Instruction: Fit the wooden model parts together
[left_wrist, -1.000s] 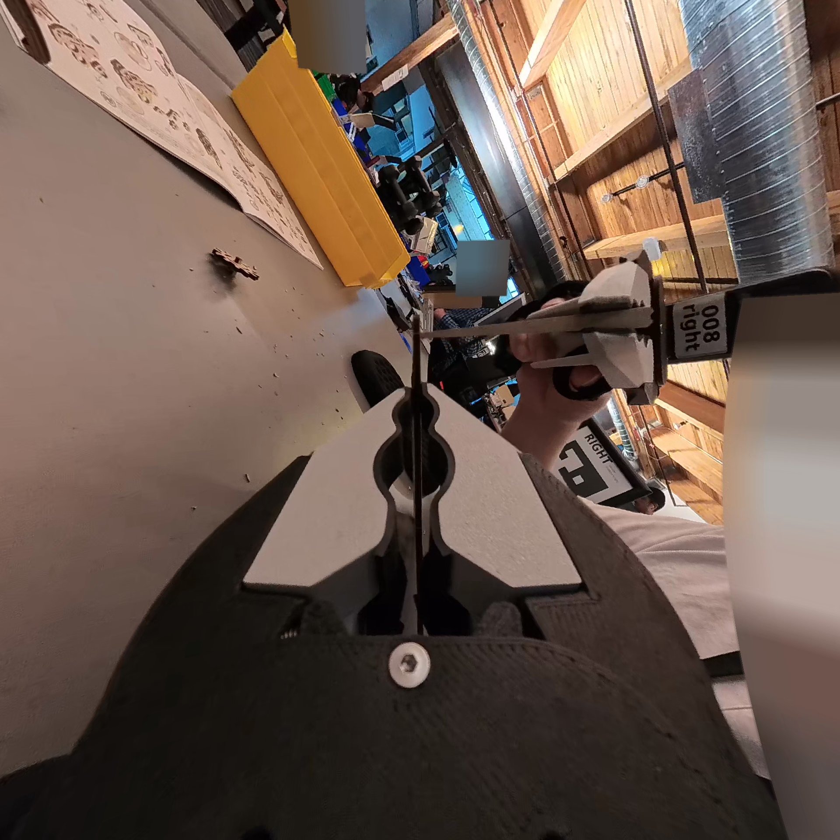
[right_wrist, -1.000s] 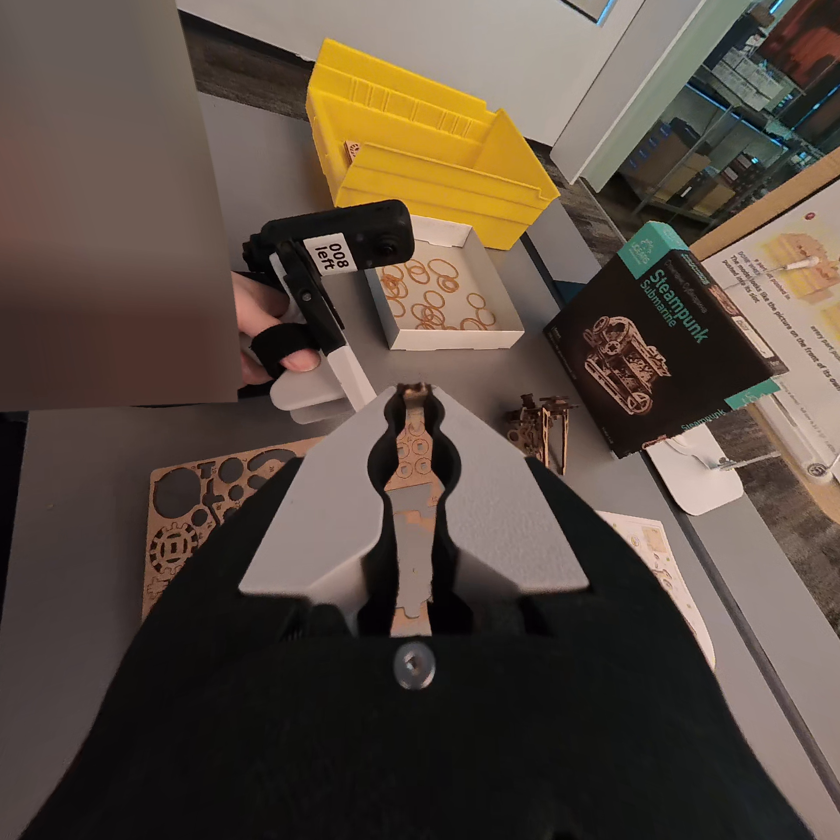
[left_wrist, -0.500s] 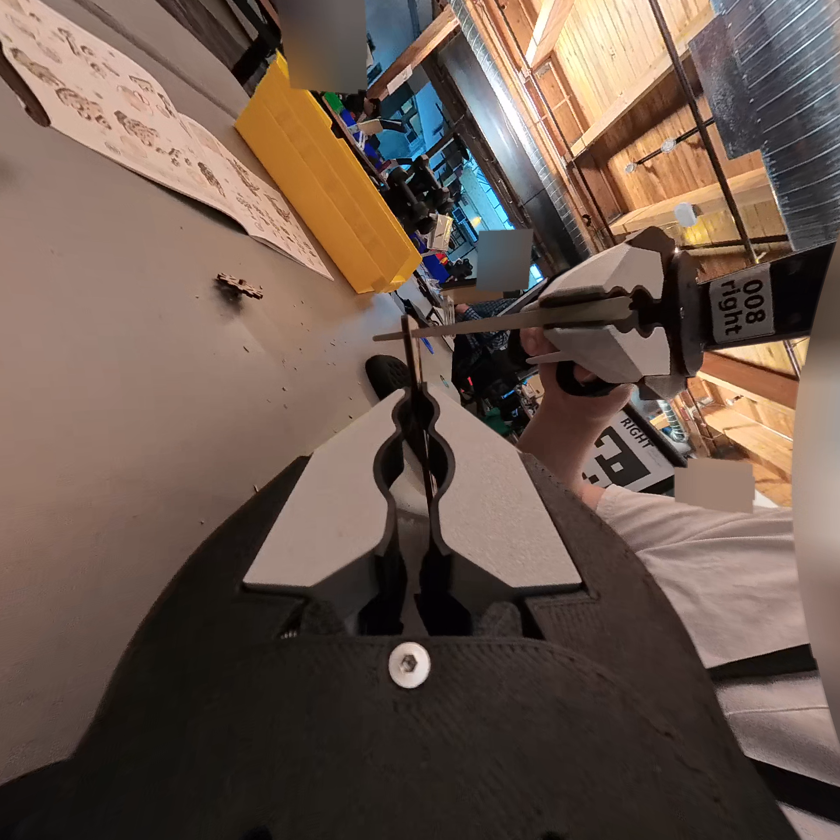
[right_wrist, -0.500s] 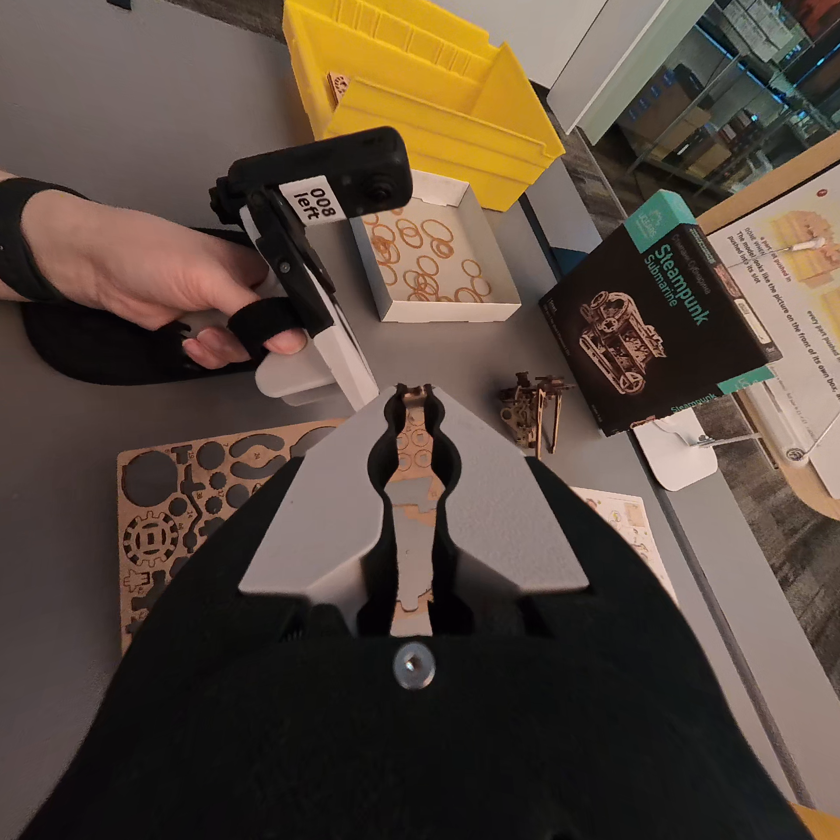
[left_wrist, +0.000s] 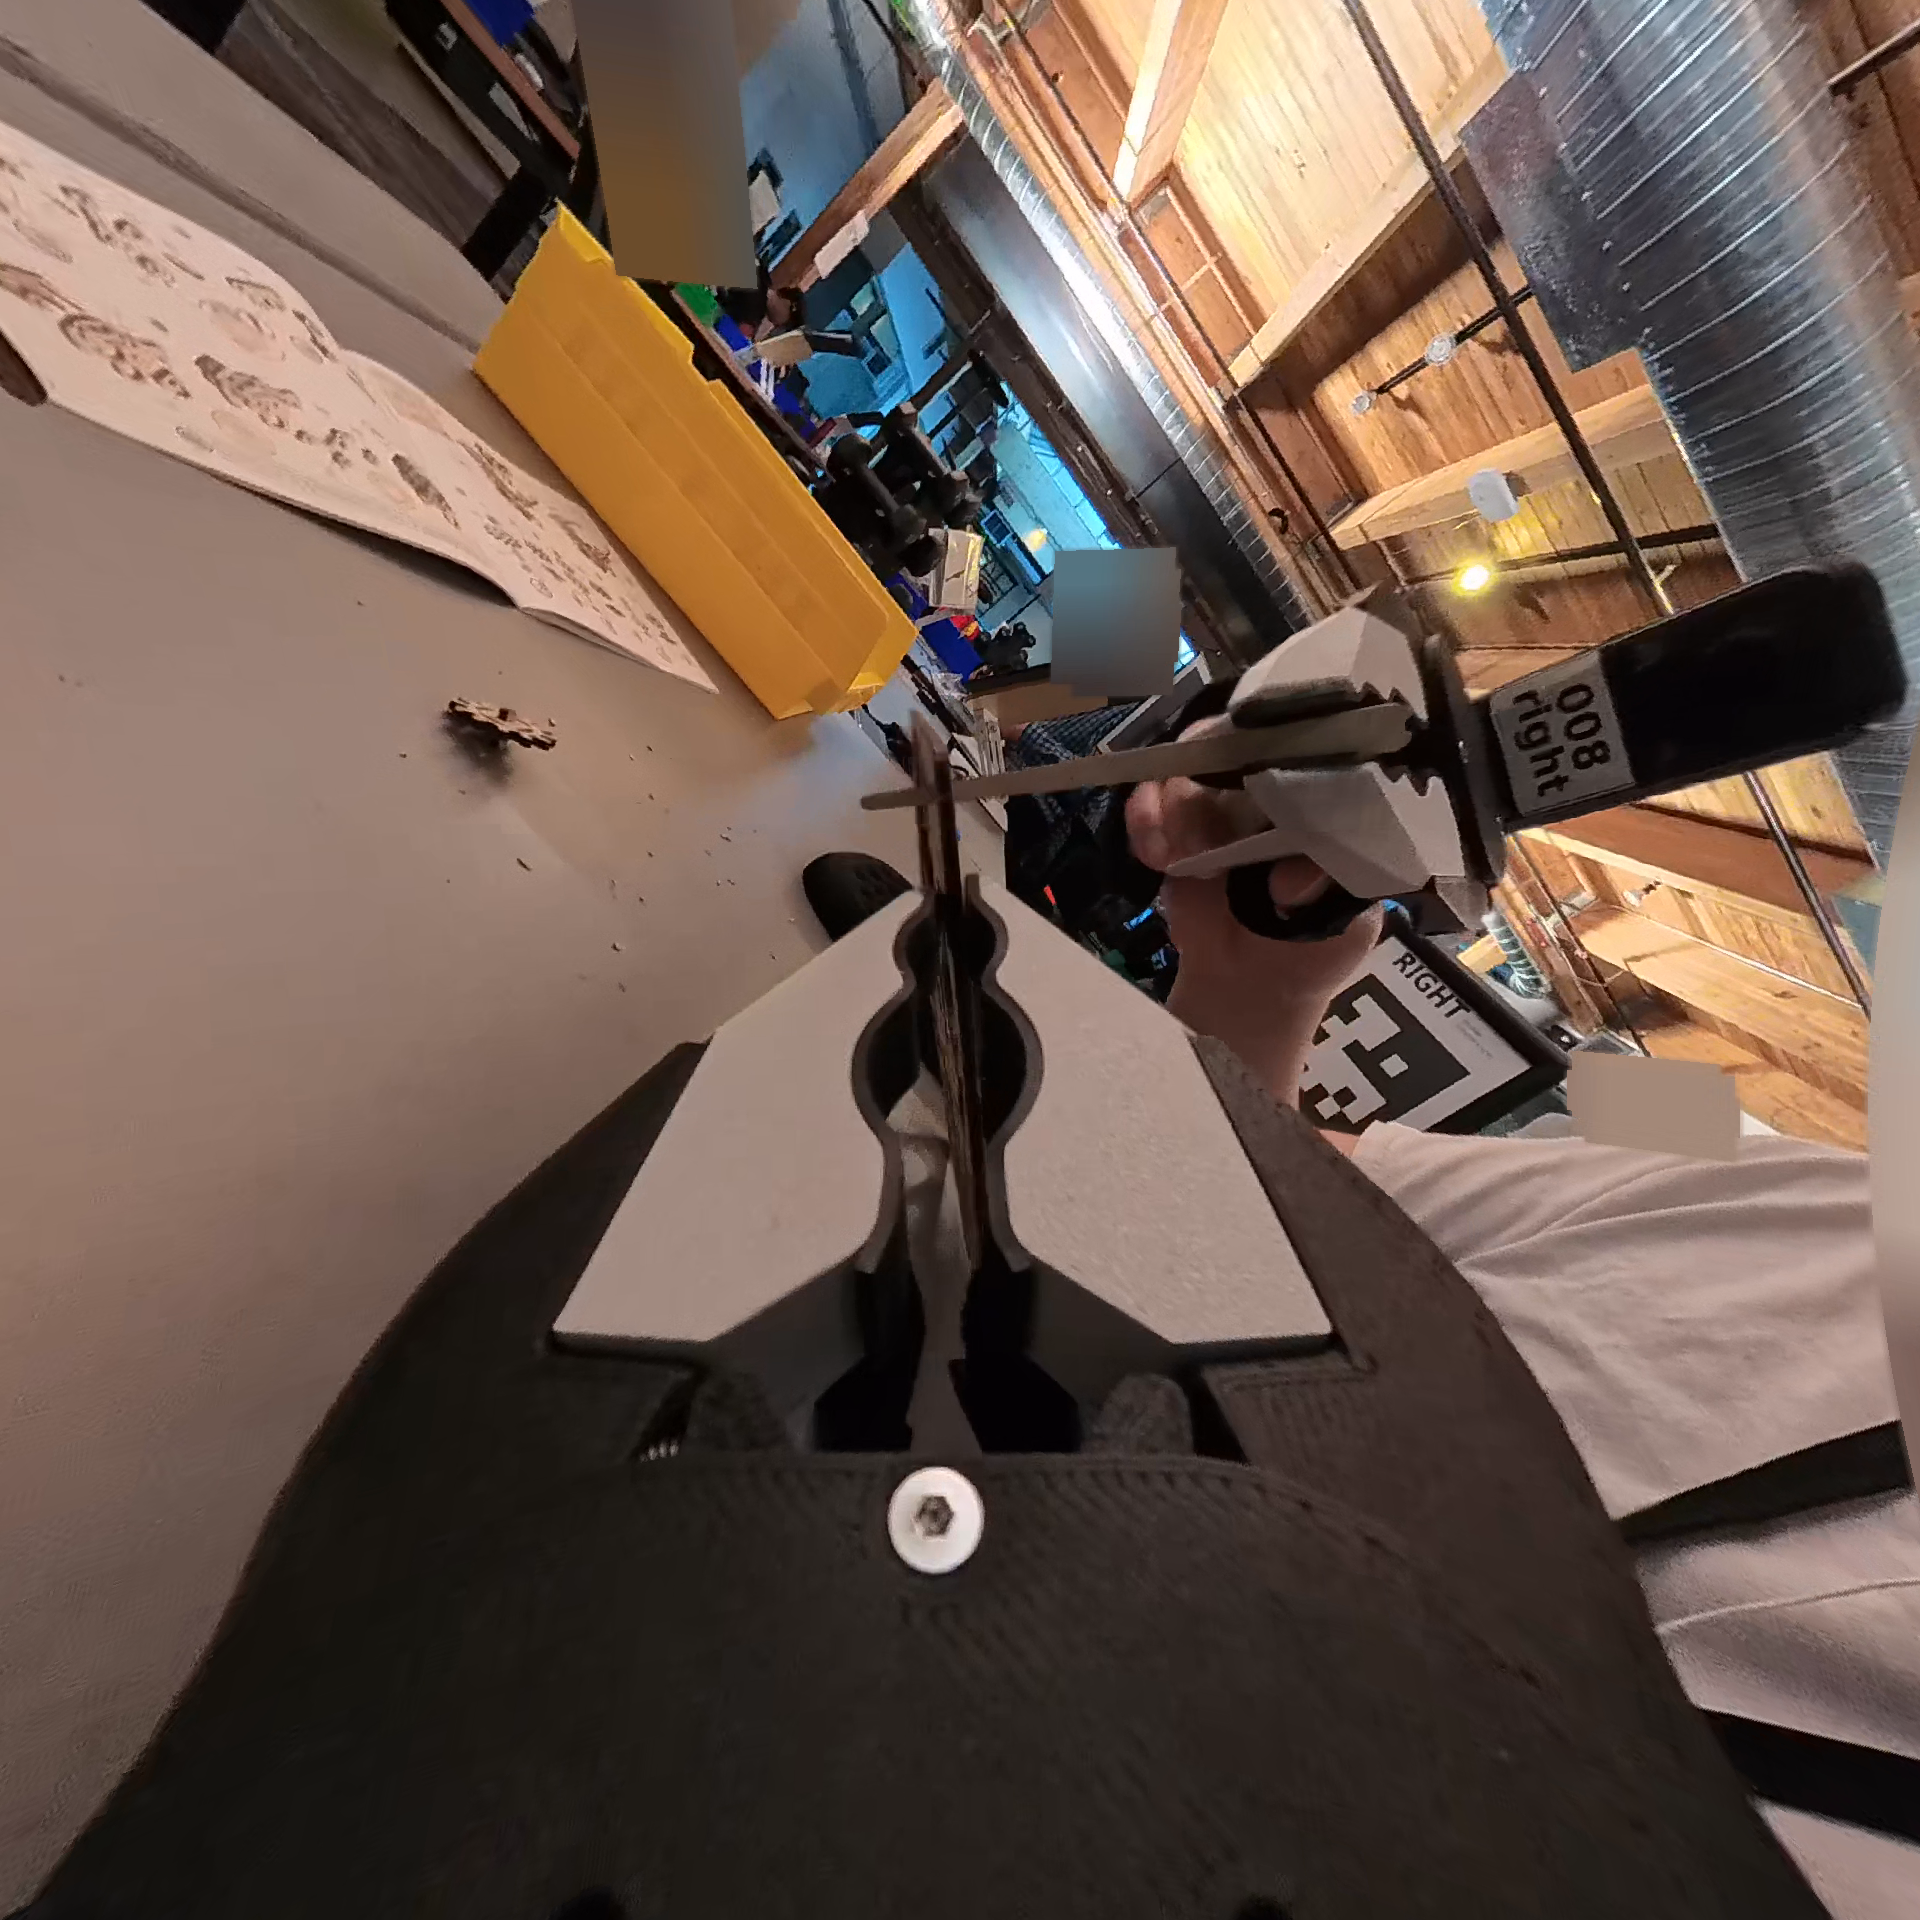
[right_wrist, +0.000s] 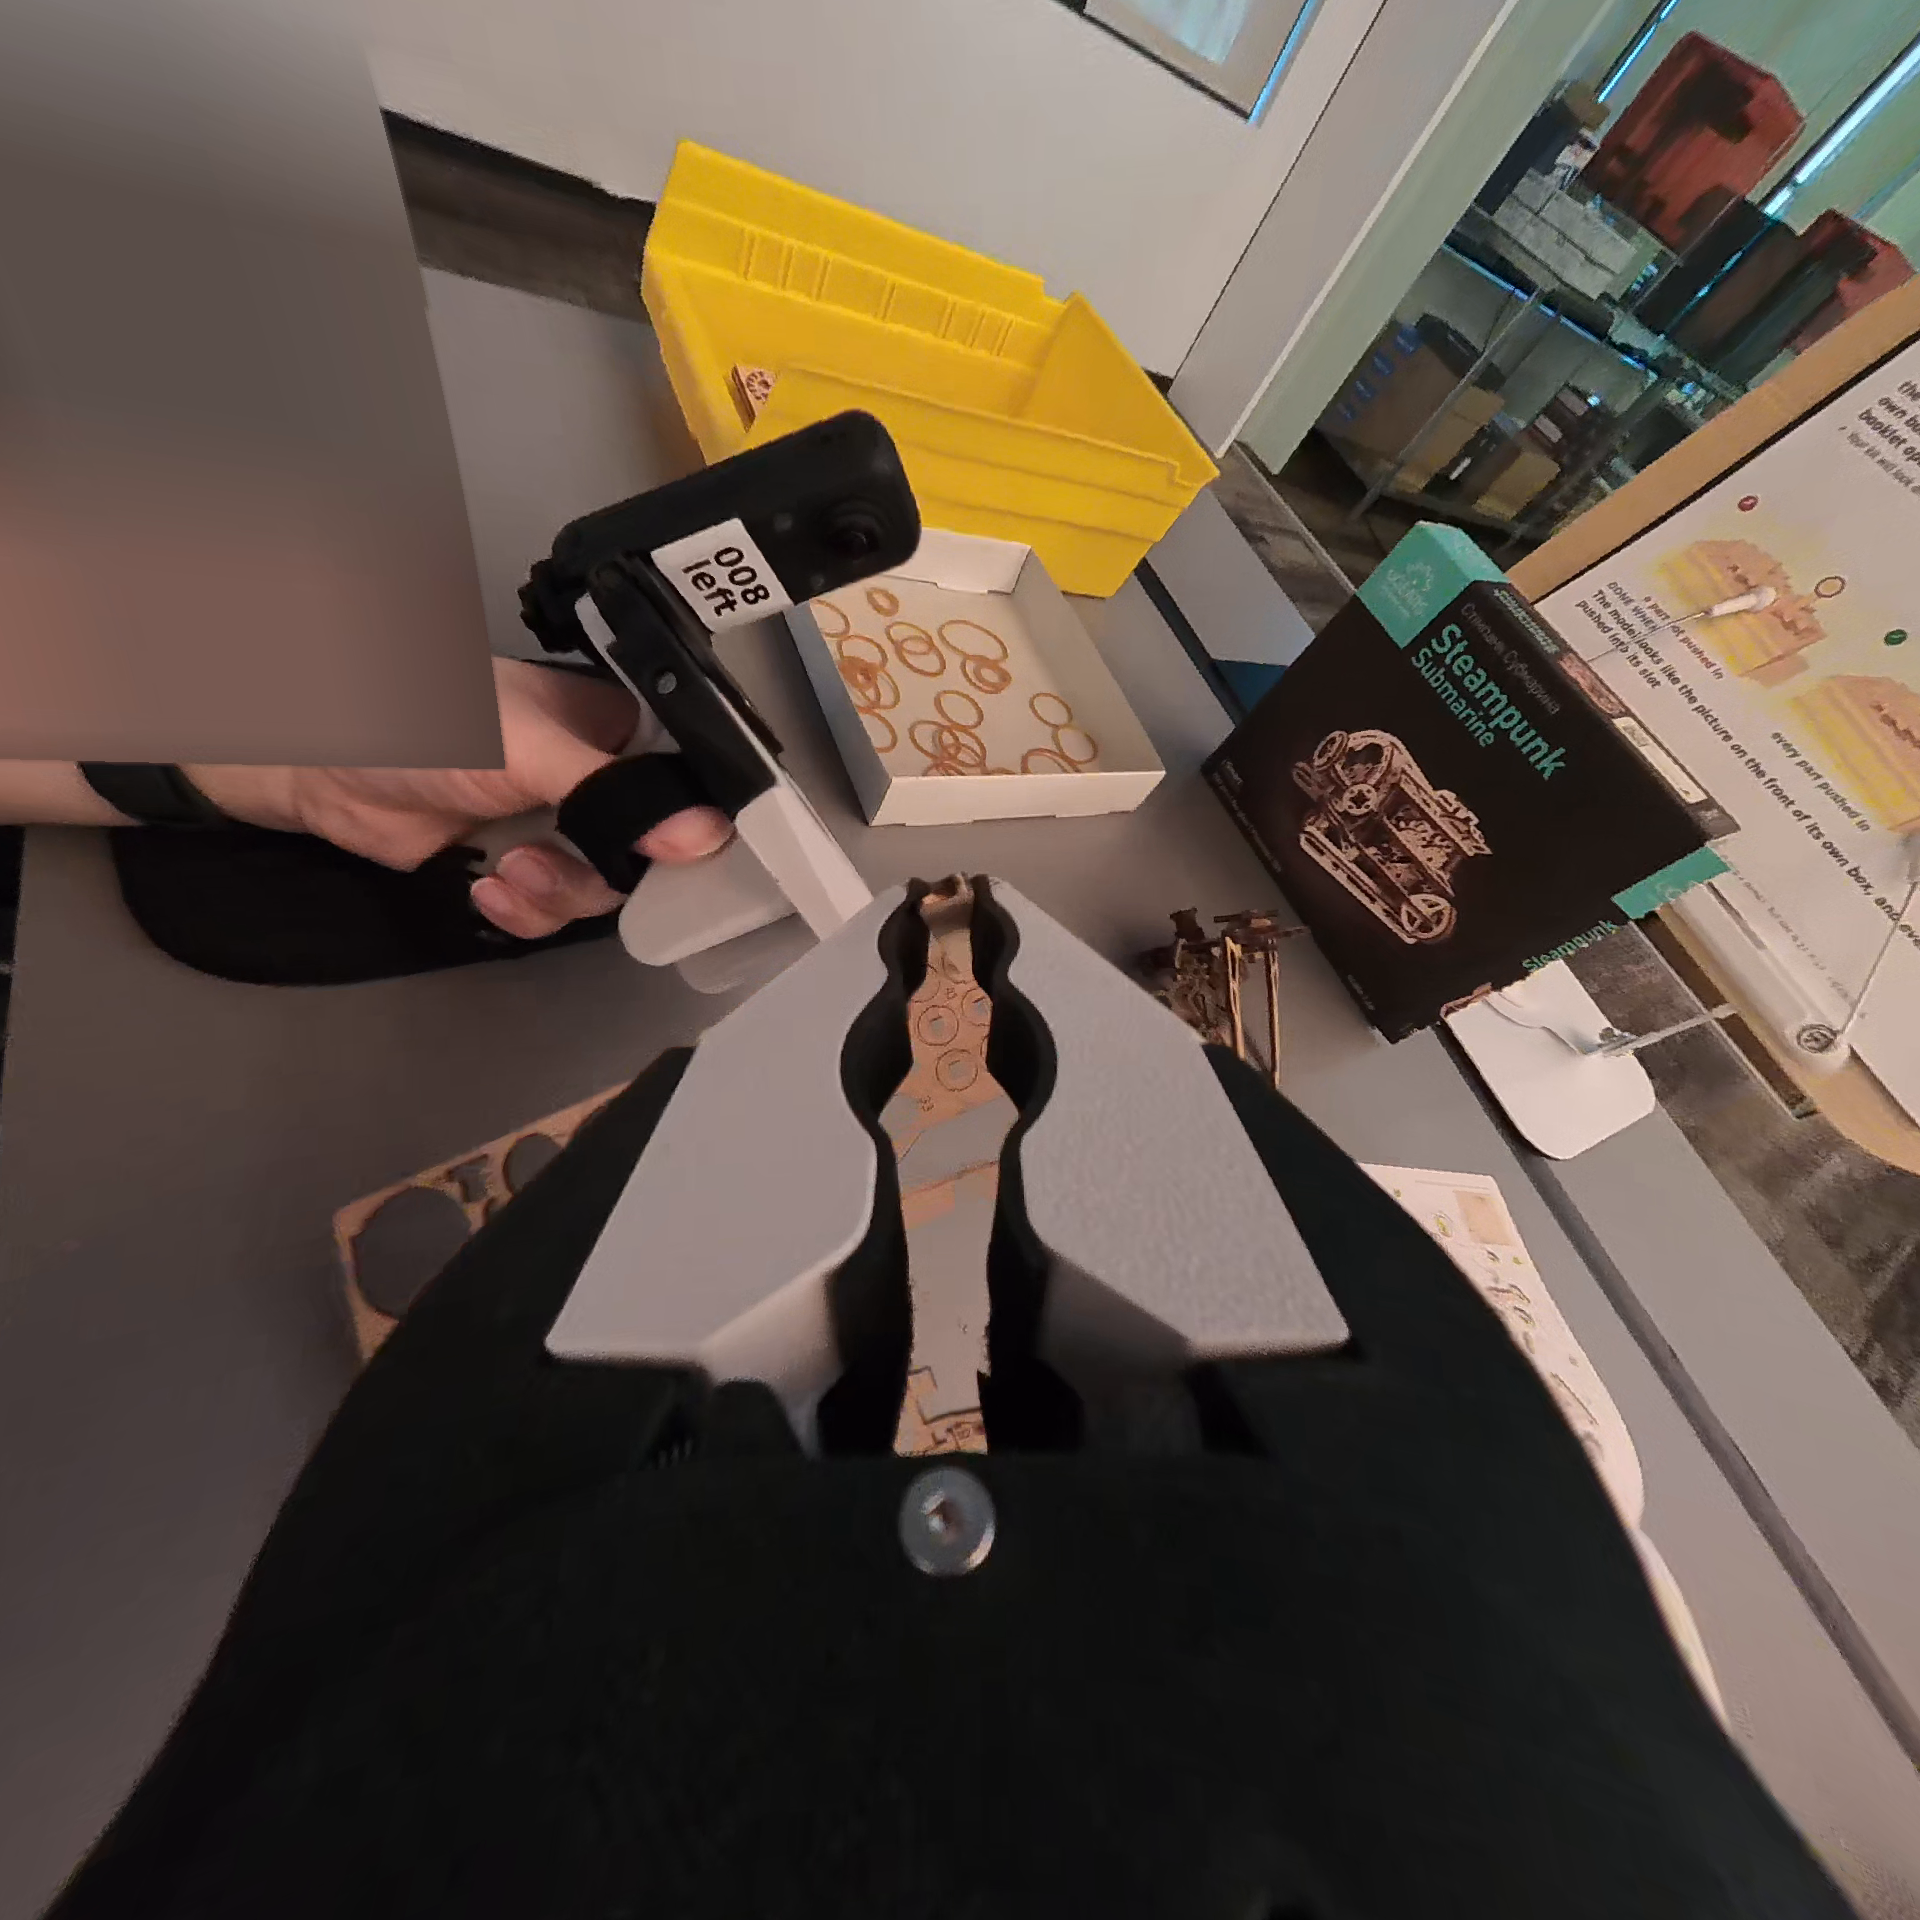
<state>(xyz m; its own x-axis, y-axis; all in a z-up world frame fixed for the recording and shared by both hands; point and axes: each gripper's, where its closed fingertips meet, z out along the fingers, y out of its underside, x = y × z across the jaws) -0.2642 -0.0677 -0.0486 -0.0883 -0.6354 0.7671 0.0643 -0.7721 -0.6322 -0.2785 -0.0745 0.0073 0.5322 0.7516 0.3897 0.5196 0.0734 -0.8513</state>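
My left gripper (left_wrist: 940, 896) is shut on a thin dark wooden part (left_wrist: 935, 821), seen edge-on and sticking out past the fingertips. My right gripper (left_wrist: 1242, 750) is shut on a flat wooden strip (left_wrist: 1091, 774). The strip's far end crosses the left part's tip, and the two touch there. In the right wrist view my right gripper (right_wrist: 951, 896) shows only a bit of wood (right_wrist: 948, 889) at its tips. The left gripper's grey fingers (right_wrist: 727, 904) reach in from the left, and their tips are hidden behind my right finger. Both grippers are held above the grey table (right_wrist: 260, 1091).
A cut-out wooden sheet (right_wrist: 436, 1236) lies under the grippers. A partly built wooden model (right_wrist: 1216, 977), a black kit box (right_wrist: 1455, 790), a white tray of rubber bands (right_wrist: 966, 707) and a yellow bin (right_wrist: 935, 395) stand beyond. A booklet (left_wrist: 260, 416) and a small wooden piece (left_wrist: 499, 725) lie on the table.
The right gripper's strip has slid across the left part's tip and now pokes a little past it. Both grippers have shifted and tilted slightly while staying shut.
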